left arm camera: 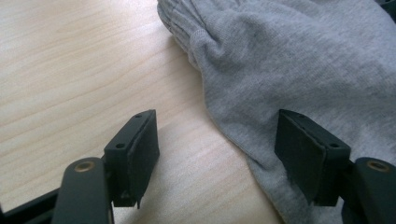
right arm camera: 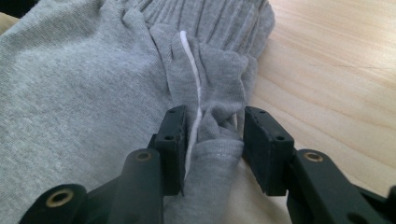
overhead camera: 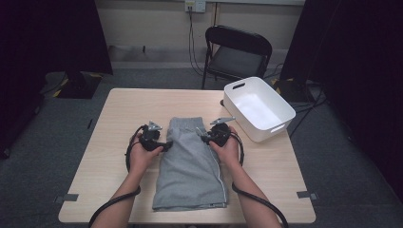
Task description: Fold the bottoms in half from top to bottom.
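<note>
A pair of grey shorts with a white side stripe lies flat on the middle of the wooden table, waistband at the far end. My left gripper rests at the shorts' left edge near the waistband. In the left gripper view it stands open, one jaw over bare wood and the other over the grey cloth. My right gripper is at the shorts' right edge. In the right gripper view its jaws pinch a raised fold of the cloth with the white stripe in it.
A white plastic bin stands at the table's far right corner, a handle slot in each end. Behind the table is a black folding chair. Bare wood lies to the left of the shorts and along the right side.
</note>
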Demonstrator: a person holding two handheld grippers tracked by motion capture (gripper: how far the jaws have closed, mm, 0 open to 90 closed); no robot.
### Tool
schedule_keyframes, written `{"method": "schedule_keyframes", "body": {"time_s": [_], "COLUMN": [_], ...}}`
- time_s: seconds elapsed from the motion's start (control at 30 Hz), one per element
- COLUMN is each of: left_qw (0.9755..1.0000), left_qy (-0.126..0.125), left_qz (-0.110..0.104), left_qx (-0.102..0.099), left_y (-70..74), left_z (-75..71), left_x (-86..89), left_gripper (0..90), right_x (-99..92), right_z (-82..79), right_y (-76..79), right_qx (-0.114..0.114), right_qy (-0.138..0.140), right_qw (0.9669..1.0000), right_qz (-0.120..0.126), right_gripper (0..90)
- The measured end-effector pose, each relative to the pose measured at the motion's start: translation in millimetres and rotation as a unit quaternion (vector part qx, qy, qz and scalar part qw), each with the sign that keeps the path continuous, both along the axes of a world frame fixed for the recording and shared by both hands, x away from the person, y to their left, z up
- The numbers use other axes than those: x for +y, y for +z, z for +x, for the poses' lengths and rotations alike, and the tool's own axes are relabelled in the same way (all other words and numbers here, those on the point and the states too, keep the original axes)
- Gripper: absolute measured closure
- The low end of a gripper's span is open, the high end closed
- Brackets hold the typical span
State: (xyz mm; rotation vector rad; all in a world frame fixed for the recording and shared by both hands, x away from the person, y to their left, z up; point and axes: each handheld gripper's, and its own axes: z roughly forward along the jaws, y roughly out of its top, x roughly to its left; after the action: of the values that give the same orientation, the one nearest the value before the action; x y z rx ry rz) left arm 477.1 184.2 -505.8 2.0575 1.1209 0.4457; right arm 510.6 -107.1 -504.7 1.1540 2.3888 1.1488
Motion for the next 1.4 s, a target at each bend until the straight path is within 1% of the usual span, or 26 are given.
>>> {"method": "schedule_keyframes", "body": {"time_s": [0.03,0.07,0.1,0.17,0.23,0.27,0.3,0.37,0.4,0.5,0.53,0.57,0.6,0.63,0.73,0.77,0.83,0.87,0.97,1.07,1.1,1.17,1.2,1.3,1.33,1.4], "left_qw": [1.0000,1.0000,1.0000,0.9999,0.9999,0.9999,0.9999,0.9998,0.9998,0.9998,0.9998,0.9998,0.9996,0.9996,0.9996,0.9995,0.9994,0.9992,0.9990,0.9986,0.9985,0.9980,0.9978,0.9978,0.9977,0.9974], "left_qy": [0.001,-0.004,-0.003,-0.001,-0.006,-0.003,-0.005,-0.015,-0.018,-0.018,-0.017,-0.020,-0.027,-0.028,-0.025,-0.030,-0.028,-0.031,-0.035,-0.043,-0.043,-0.040,-0.035,-0.033,-0.033,-0.027], "left_qz": [-0.002,0.004,0.003,-0.003,0.004,0.000,0.002,0.009,0.010,0.009,0.003,0.002,0.005,0.004,0.010,0.013,0.017,0.020,0.015,0.012,0.005,-0.015,-0.024,-0.017,-0.016,-0.024], "left_qx": [-0.003,-0.005,-0.007,-0.011,-0.010,-0.010,-0.010,-0.006,-0.007,-0.008,-0.010,-0.009,-0.009,-0.005,0.004,0.006,0.012,0.016,0.021,0.030,0.033,0.046,0.050,0.056,0.057,0.063], "left_y": [-0.6,-1.0,-1.4,-2.4,-1.8,-2.0,-1.7,-0.7,-0.8,-1.0,-1.6,-1.4,-0.4,0.4,2.6,3.4,5.0,6.0,7.2,8.5,8.5,7.9,7.4,9.2,9.6,9.6], "left_z": [-0.6,-1.1,-1.5,-2.2,-2.4,-2.6,-2.5,-2.0,-1.9,-2.0,-2.4,-2.7,-2.9,-3.3,-2.8,-2.4,-1.5,-1.2,-1.5,-1.8,-1.8,-2.0,-1.7,-1.1,-0.9,-0.2], "left_x": [-0.1,0.6,0.2,0.0,0.3,-0.5,-0.8,-1.1,-1.4,-1.3,-1.5,-1.7,-1.7,-3.1,-5.9,-6.0,-7.3,-8.1,-10.6,-12.9,-13.7,-14.7,-14.9,-17.5,-18.2,-17.5], "left_gripper": [30.0,29.9,29.5,29.4,29.5,29.5,29.6,29.6,29.6,29.8,29.9,31.4,34.9,37.7,39.8,42.7,43.5,44.5,51.7,64.3,67.4,79.7,82.5,84.5,85.5,86.0], "right_x": [0.4,1.0,1.8,2.7,3.0,3.2,3.5,4.2,4.3,4.9,5.2,5.6,5.9,6.4,6.1,5.4,5.9,6.2,6.0,4.9,4.4,3.4,2.7,1.6,0.8,-0.2], "right_z": [-0.6,-1.7,-2.7,-3.4,-4.0,-4.4,-4.8,-5.9,-6.5,-6.9,-6.8,-6.4,-6.2,-5.9,-5.8,-5.6,-5.8,-5.5,-4.9,-5.3,-5.2,-5.2,-5.2,-4.9,-4.3,-2.8], "right_y": [0.1,0.0,-0.1,0.3,0.4,0.5,0.6,0.5,0.5,1.0,1.3,1.9,2.4,2.9,2.9,2.4,2.6,3.1,3.3,2.2,1.9,1.3,0.9,0.5,0.2,0.8], "right_qx": [0.001,0.003,0.003,0.004,0.008,0.010,0.011,0.013,0.014,0.019,0.020,0.024,0.027,0.030,0.034,0.035,0.035,0.037,0.041,0.042,0.043,0.044,0.046,0.050,0.055,0.066], "right_qy": [-0.002,-0.006,-0.008,-0.012,-0.017,-0.019,-0.021,-0.026,-0.028,-0.031,-0.032,-0.033,-0.034,-0.037,-0.041,-0.041,-0.043,-0.043,-0.046,-0.050,-0.051,-0.052,-0.054,-0.058,-0.061,-0.067], "right_qw": [1.0000,1.0000,1.0000,0.9999,0.9998,0.9997,0.9997,0.9995,0.9994,0.9992,0.9992,0.9991,0.9990,0.9988,0.9985,0.9984,0.9983,0.9983,0.9980,0.9975,0.9973,0.9970,0.9967,0.9959,0.9951,0.9937], "right_qz": [0.001,0.004,0.005,0.003,0.006,0.008,0.007,0.011,0.012,0.013,0.012,0.011,0.010,0.010,0.014,0.017,0.016,0.015,0.017,0.026,0.029,0.035,0.040,0.048,0.054,0.061], "right_gripper": [62.9,64.5,65.8,66.5,68.1,68.9,69.2,71.2,71.6,73.4,73.9,74.3,74.5,74.7,75.7,76.0,76.2,76.2,76.6,77.5,77.7,78.2,78.5,79.1,79.4,79.7]}}
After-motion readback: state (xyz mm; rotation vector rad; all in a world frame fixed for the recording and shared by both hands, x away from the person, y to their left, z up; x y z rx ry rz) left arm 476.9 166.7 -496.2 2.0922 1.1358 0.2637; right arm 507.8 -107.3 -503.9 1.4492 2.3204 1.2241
